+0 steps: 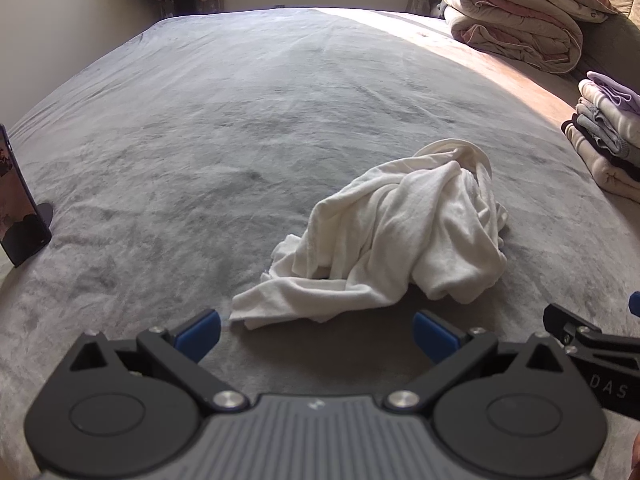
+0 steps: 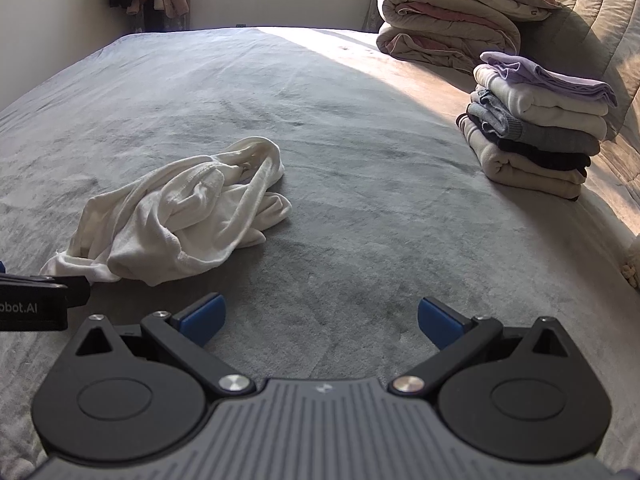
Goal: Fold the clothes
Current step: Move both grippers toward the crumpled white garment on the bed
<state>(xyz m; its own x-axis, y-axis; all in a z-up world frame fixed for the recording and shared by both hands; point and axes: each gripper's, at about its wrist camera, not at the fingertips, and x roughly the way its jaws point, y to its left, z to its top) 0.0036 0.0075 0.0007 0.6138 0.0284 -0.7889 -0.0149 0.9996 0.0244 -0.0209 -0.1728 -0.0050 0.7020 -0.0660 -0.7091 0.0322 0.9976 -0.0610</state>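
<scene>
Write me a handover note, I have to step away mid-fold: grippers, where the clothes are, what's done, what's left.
Left gripper: open, empty, just short of the white garment's near edge.
Right gripper: open, empty, over bare bed cover, with the garment ahead to its left.
White garment: crumpled in a heap mid-bed, not yet touched.
Done: a folded stack sits at the bed's right side, lilac piece on top; rolled quilts lie behind it.
Left: spread the white garment flat, fold it, probably add it to the stack. No other loose clothes show on the bed.
</scene>
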